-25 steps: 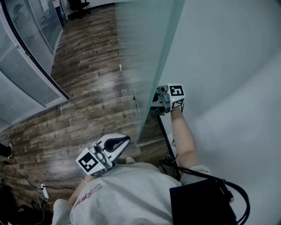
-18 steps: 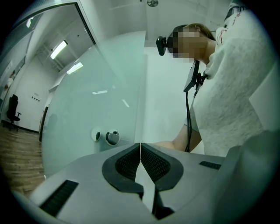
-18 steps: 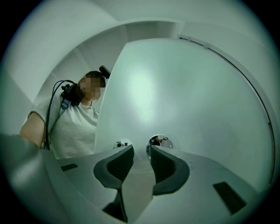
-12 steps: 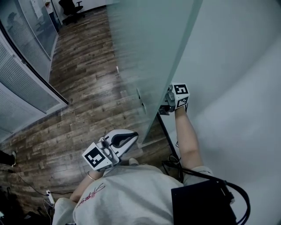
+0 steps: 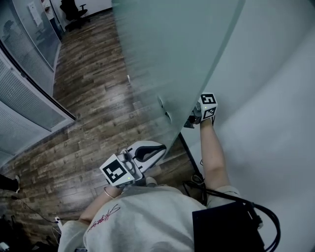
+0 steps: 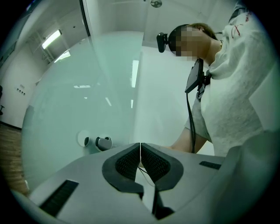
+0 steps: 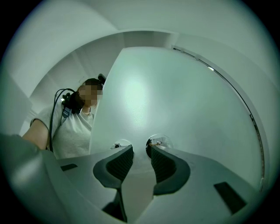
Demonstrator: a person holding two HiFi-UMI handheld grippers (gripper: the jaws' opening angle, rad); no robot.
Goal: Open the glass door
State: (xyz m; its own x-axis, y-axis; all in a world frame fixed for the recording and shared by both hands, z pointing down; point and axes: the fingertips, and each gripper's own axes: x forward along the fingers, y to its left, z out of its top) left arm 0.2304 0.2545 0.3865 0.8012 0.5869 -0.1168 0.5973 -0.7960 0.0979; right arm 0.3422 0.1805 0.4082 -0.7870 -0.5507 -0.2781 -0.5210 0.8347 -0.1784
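The frosted glass door (image 5: 172, 49) stands ajar, its free edge running down to the floor in front of me. Two round handle mounts (image 5: 165, 109) show on its near face. My left gripper (image 5: 161, 147) hovers low on this side of the door, jaws shut and empty (image 6: 140, 146), with a handle knob (image 6: 98, 142) just beyond and left of it. My right gripper (image 5: 193, 118) is on the door's far side at handle height. Its jaws are opening (image 7: 140, 151), nothing shows between the pads, and the two handle mounts (image 7: 158, 141) sit right past the fingertips.
A white wall (image 5: 275, 98) is close on the right. A dark floor strip (image 5: 187, 150) and cables run below the door's edge. Wood floor (image 5: 88, 98) extends left to a glass partition with blinds (image 5: 24, 98). An office chair (image 5: 71, 7) stands far back.
The door's edge has swung further across the view. My right gripper has travelled right with it, and my left gripper has moved right and slightly forward toward the door.
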